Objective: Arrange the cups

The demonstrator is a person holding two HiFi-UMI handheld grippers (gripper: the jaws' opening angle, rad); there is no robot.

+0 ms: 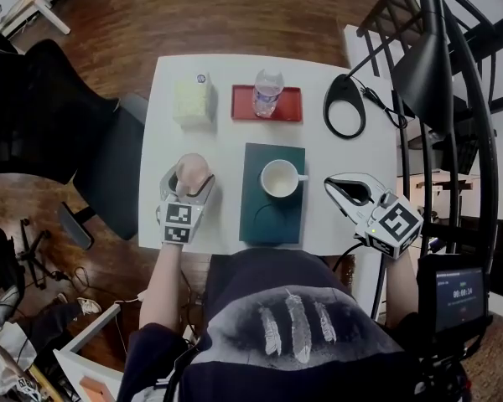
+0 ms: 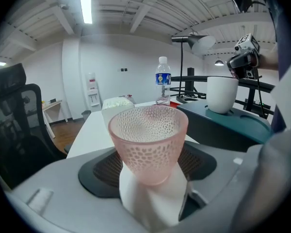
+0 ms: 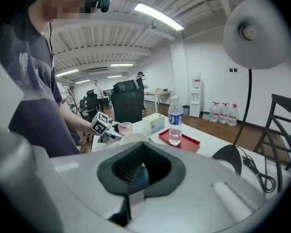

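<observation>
Cups: two are in play, a pink cup [image 2: 148,140] standing upright on the white counter [image 1: 318,65], and a white mug [image 1: 278,178] already on the teal tray [image 1: 253,162].
Pink cup's place: left of the tray and near the person's edge of the counter, apart from the mug. It looks like the one not yet arranged.
Left gripper [image 1: 189,182]: its jaws are closed on the pink cup's lower wall, with a ribbed pad against each side. The grip is low, probably because the cup tapers there and the open rim needs to be kept clear.
White mug's place: on the far half of the tray, handle pointing right. The near half shows a bare round ring, which I take to be the pink cup's seat.
Right gripper [image 1: 339,189]: its jaws are closed together on nothing. It hangs just right of the tray, well away from the cup, likely parked so it doesn't crowd the left hand's path.
Back of the counter: a water bottle [image 1: 268,92] on a red tray [image 1: 241,107] and a tissue box [image 1: 193,100] sit well apart from both cups, so they are no obstacle.
Risk: the dimpled wall looks thin and light, so a tilted lift could let it slip.
</observation>
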